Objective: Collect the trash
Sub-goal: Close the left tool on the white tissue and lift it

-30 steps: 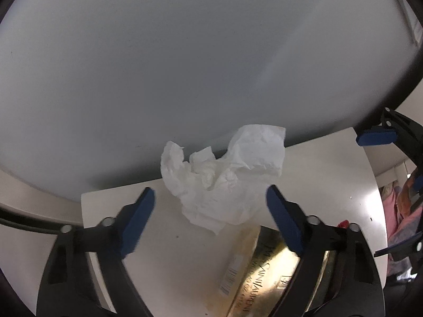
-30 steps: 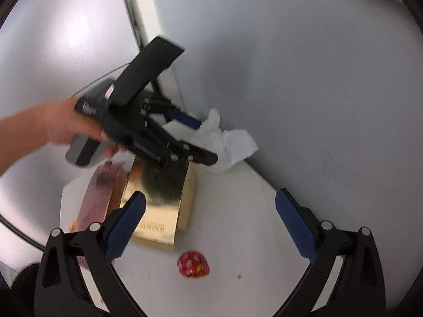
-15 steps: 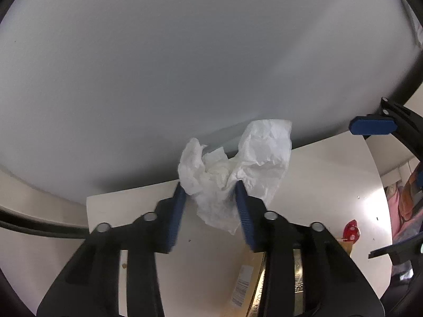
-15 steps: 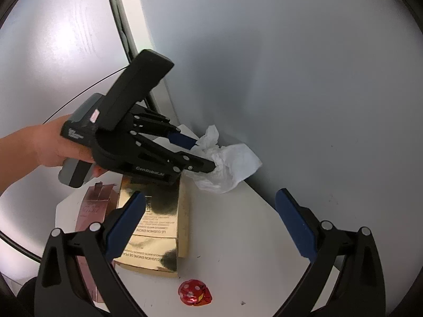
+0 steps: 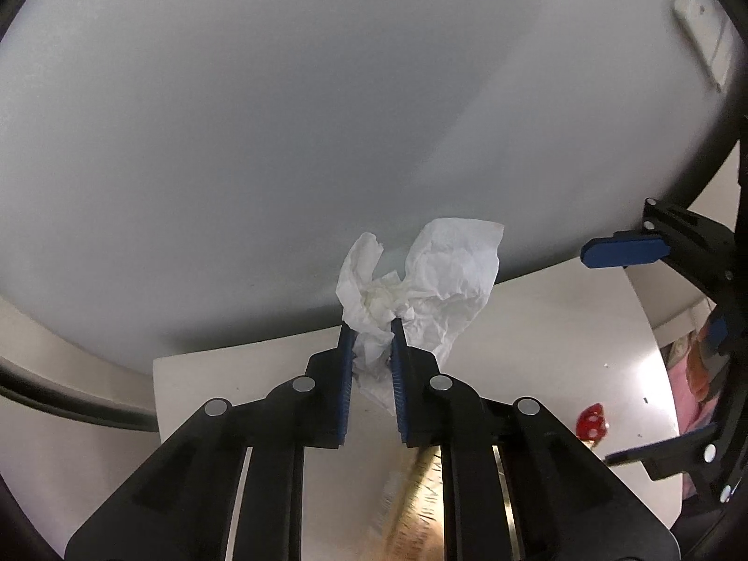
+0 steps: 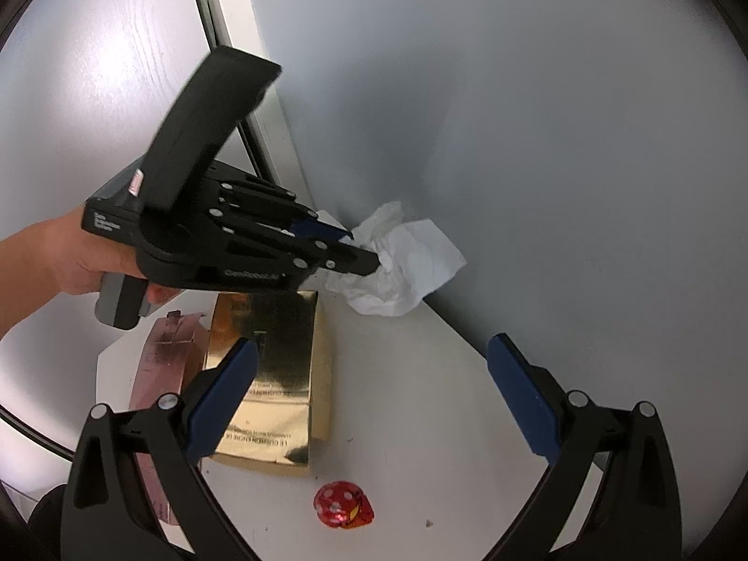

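Left claw (image 5: 370,327) closing on crumpled tissue (image 5: 435,276), gold box (image 6: 271,364) print unreadable

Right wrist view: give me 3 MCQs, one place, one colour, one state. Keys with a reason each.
1. Where does the crumpled tissue sit?
A. against the wall at the table's far edge
B. on top of the gold box
C. under the right gripper

2. What colour is the small wrapped candy on the table?
A. green
B. red with white dots
C. silver

3. How does the right gripper stand?
A. shut on the candy
B. shut on the gold box
C. open, holding nothing

Key: A, the tissue lies by the wall past the gold box; B, red foil with white spots; C, its blue fingers stand wide apart over bare table.
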`<state>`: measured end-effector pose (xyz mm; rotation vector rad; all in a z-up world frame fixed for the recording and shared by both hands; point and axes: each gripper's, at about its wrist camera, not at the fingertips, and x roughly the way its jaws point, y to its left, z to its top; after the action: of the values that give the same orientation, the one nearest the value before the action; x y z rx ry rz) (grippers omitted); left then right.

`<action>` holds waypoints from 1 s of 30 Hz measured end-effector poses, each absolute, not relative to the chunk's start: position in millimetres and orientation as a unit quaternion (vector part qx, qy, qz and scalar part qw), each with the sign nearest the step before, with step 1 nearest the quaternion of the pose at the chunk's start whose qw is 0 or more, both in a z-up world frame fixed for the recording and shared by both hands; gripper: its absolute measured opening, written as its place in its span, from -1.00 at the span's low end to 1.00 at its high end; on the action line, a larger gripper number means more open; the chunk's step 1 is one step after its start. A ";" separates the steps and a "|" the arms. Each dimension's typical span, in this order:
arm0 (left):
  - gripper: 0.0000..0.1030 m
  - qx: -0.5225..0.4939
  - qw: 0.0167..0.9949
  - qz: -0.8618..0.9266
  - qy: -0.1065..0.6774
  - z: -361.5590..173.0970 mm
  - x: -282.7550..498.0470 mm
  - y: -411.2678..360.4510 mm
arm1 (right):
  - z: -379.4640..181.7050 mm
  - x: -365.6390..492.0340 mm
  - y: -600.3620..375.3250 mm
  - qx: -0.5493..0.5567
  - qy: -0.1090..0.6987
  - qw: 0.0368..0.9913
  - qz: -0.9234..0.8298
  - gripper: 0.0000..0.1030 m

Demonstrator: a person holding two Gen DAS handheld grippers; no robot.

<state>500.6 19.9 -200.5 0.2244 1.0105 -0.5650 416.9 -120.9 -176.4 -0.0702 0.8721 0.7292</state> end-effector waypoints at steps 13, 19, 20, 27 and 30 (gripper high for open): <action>-0.74 0.117 0.836 -0.261 0.468 -166.6 448.3 28.8 | -169.8 384.5 -144.3 -0.045 0.418 0.839 0.345 0.86; -0.74 0.117 0.838 -0.253 0.468 -149.5 426.0 35.9 | -174.6 366.0 -147.9 -0.065 0.425 0.829 0.358 0.86; -0.74 0.117 0.840 -0.251 0.467 -147.7 422.4 37.3 | -176.4 364.6 -147.7 -0.071 0.426 0.828 0.358 0.86; -0.74 0.112 0.847 -0.240 0.461 -142.5 402.9 31.0 | -190.3 349.3 -145.4 -0.099 0.440 0.814 0.366 0.37; -0.74 0.105 0.849 -0.234 0.461 -154.2 397.7 15.9 | -197.0 350.6 -146.1 -0.097 0.446 0.811 0.365 0.30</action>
<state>397.7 15.9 -154.2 0.2205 0.9717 -0.4929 350.6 -146.1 -197.0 -0.2073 0.9532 0.7791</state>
